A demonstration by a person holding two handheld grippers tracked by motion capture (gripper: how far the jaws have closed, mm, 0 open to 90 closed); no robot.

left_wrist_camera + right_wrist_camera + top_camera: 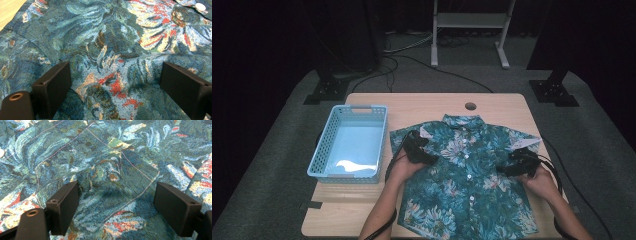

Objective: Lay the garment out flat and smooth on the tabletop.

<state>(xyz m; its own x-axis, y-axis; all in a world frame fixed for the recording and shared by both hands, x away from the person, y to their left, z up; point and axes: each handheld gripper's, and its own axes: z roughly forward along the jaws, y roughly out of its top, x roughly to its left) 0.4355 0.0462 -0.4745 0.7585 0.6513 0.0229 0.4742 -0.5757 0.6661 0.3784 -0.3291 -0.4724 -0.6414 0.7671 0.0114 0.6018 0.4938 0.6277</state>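
Two grippers are down on the shirt [467, 175], and I take that shirt as my landmark. It lies flat and face up on the wooden bench [362, 210], buttoned, collar at the far end, hem at the near edge.

Nearest to me, my forearms come in over the shirt's hem. The right gripper [518, 165] sits on the shirt's right chest, just inside the short sleeve. In the right gripper view its jaws stand wide apart with fabric between them, straddling a stitched chest pocket [97, 185]; they hold nothing.

A little farther, the left gripper [418, 149] rests on the shirt's left chest, below the shoulder. In the left gripper view its jaws are likewise wide, cloth lying slack between them, with a white button [200, 6] at the upper right corner.

Left of the shirt, just beside its sleeve, stands a light blue basket [324, 150]. Beyond the collar, a round hole [470, 106] is cut in the bench.
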